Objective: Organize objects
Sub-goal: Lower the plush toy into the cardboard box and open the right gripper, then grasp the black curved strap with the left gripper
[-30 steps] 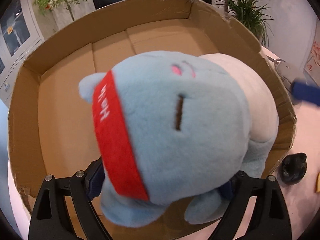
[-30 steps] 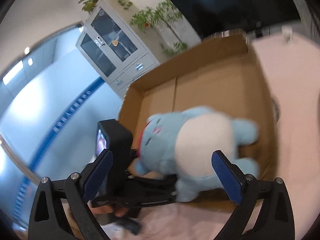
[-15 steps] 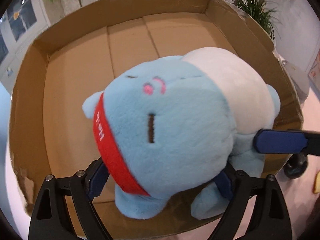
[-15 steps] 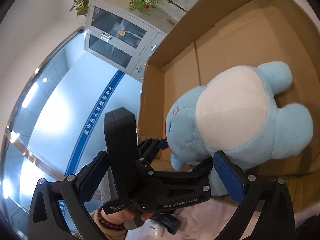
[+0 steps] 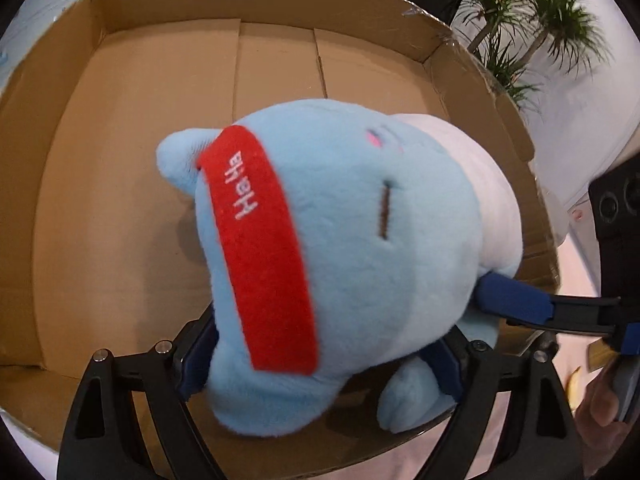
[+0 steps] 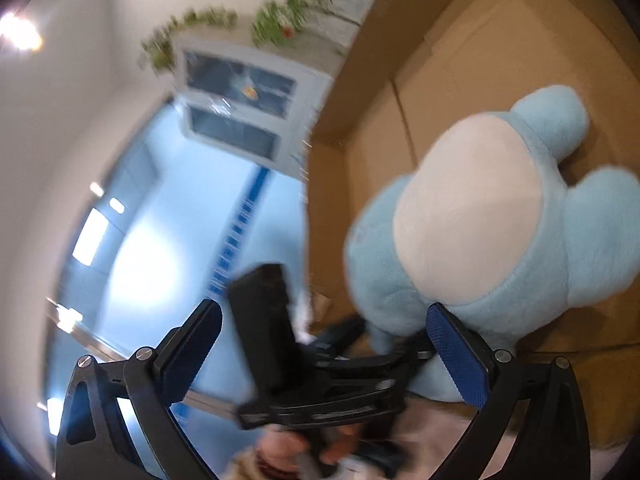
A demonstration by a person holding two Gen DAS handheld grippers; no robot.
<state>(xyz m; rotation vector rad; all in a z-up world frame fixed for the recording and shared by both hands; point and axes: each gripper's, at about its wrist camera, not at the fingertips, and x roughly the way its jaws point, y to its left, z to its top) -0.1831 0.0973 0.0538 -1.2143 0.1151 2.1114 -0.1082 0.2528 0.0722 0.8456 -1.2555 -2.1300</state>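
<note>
A light blue plush toy (image 5: pixel 344 248) with a red headband and white belly fills the left wrist view. My left gripper (image 5: pixel 320 360) is shut on the plush toy and holds it over the open cardboard box (image 5: pixel 120 160). In the right wrist view the plush toy (image 6: pixel 480 232) hangs over the box (image 6: pixel 500 40), belly toward the camera. My right gripper (image 6: pixel 328 344) is open, its right pad against the toy's lower side; one blue pad (image 5: pixel 512 300) shows in the left wrist view touching the toy.
The box's cardboard walls (image 5: pixel 480 92) rise around the toy. Potted palms (image 5: pixel 532 20) stand behind the box. A white glass-door cabinet (image 6: pixel 240 108) with plants on top stands at the left. The left gripper's body (image 6: pixel 280 344) lies between my right fingers.
The plush toy has turned, headband now facing up and left, and moved further over the box. My right gripper has come closer to the toy's lower side and tilted.
</note>
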